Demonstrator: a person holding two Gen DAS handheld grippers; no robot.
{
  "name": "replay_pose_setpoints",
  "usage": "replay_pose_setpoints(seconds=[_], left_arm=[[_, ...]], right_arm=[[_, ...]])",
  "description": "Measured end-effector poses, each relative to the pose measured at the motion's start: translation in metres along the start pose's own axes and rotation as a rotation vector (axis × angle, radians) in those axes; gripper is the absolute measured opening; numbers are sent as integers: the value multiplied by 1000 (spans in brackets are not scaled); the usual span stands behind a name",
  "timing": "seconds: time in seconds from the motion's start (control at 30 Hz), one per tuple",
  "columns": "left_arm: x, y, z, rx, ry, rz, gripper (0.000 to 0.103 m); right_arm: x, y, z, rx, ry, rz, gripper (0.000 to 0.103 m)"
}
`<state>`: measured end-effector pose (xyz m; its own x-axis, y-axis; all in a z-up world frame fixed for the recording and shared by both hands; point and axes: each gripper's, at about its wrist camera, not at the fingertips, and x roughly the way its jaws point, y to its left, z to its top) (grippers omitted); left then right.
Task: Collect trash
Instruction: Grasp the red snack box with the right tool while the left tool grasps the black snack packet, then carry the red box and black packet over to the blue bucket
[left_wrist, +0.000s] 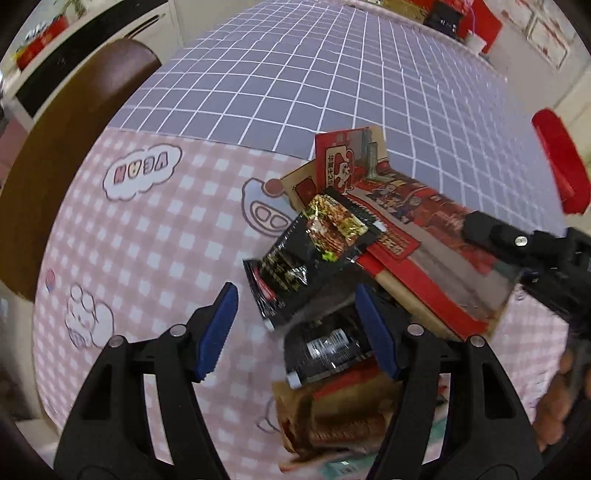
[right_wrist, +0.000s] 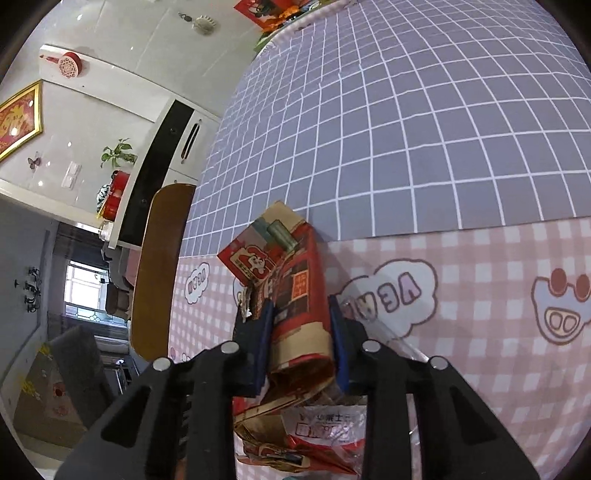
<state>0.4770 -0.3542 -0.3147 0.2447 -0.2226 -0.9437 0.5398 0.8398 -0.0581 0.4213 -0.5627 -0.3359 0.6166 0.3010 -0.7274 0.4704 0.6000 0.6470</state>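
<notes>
In the left wrist view my left gripper (left_wrist: 295, 317) is open, its blue pads on either side of a black snack wrapper (left_wrist: 314, 254) that juts from the mouth of a red-and-brown paper bag (left_wrist: 413, 236). A second black wrapper (left_wrist: 325, 350) lies under the right pad. My right gripper shows at the right edge (left_wrist: 517, 243), holding the bag. In the right wrist view my right gripper (right_wrist: 301, 332) is shut on the red-and-brown paper bag (right_wrist: 291, 280), which sticks out forward over the table. More crumpled wrappers (right_wrist: 317, 432) lie below the jaws.
The table has a pink checked cloth (left_wrist: 147, 240) near me and a grey grid cloth (left_wrist: 295, 74) farther off. A brown chair back (left_wrist: 74, 147) stands at the table's left edge. A red object (left_wrist: 561, 162) sits at the right. Crumpled brown paper (left_wrist: 332, 421) lies below the left gripper.
</notes>
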Motion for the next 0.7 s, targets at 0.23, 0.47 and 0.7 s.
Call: replay_pose_setpoints(seconds=[0.23, 0.47, 0.7], left_arm=[[19, -6, 9, 58, 10, 67, 65], [33, -3, 14, 55, 31, 51, 33], [17, 24, 17, -60, -3, -38, 20]], right_arm=[[2, -5, 2, 13, -2, 10, 27], [4, -2, 5, 14, -2, 20, 26], [5, 14, 2, -6, 3, 30, 24]])
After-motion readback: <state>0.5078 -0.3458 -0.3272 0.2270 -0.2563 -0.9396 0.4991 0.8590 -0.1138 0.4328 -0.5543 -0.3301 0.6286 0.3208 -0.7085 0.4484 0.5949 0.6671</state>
